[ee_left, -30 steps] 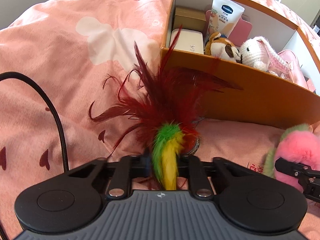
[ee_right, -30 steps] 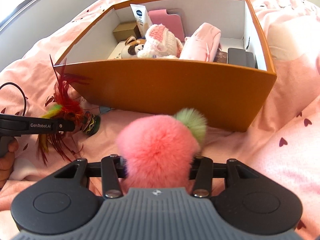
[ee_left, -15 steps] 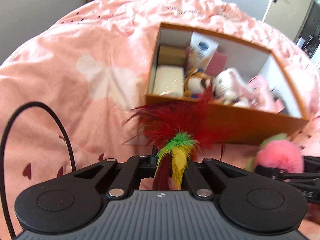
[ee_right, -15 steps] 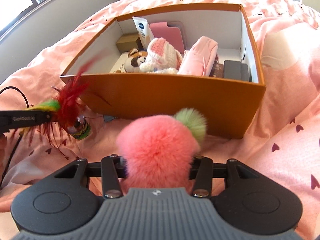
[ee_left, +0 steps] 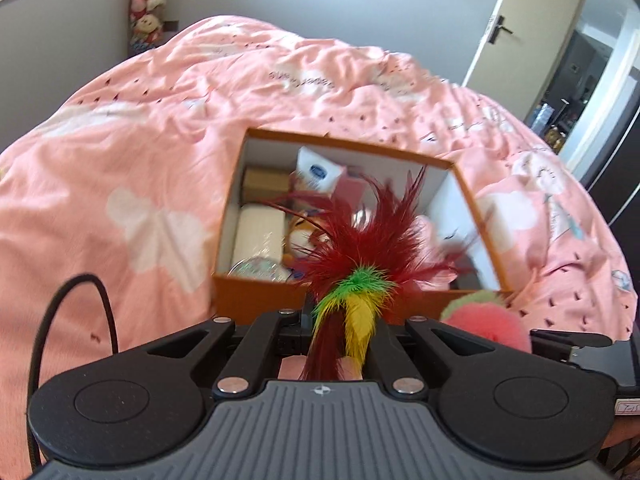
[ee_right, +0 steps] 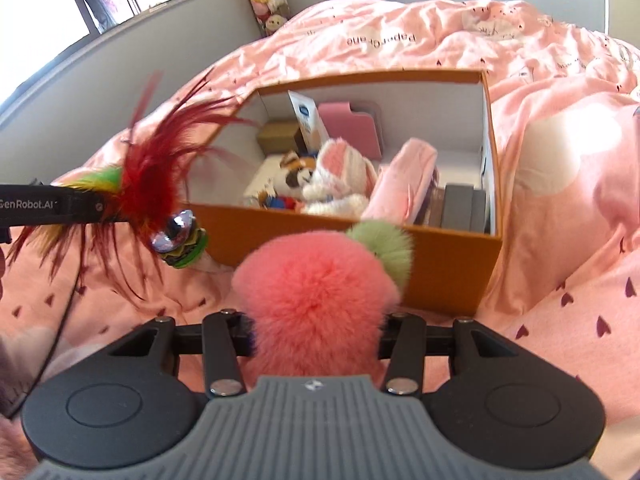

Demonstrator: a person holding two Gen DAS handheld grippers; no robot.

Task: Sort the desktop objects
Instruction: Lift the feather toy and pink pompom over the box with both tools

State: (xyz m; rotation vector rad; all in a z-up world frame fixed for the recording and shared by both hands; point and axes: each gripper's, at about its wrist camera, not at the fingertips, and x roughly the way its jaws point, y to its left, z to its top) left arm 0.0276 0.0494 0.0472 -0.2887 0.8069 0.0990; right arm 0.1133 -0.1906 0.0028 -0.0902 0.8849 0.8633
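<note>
pink bedding with white patches and small dark hearts covers the bed, and the orange box sits open in the middle of it. our left gripper is pinched tight on the feather toy, held just in front of the box's near wall. our right gripper squeezes the pink pompom at a middling width, also just short of that wall.

we judge both should clear the near rim before anything is let go, feathers first, since they trail and could snag on the edge.

inside the box: a lotion tube, a pink card holder, a brown carton, two plush animals, a pink pouch and dark cases.
</note>
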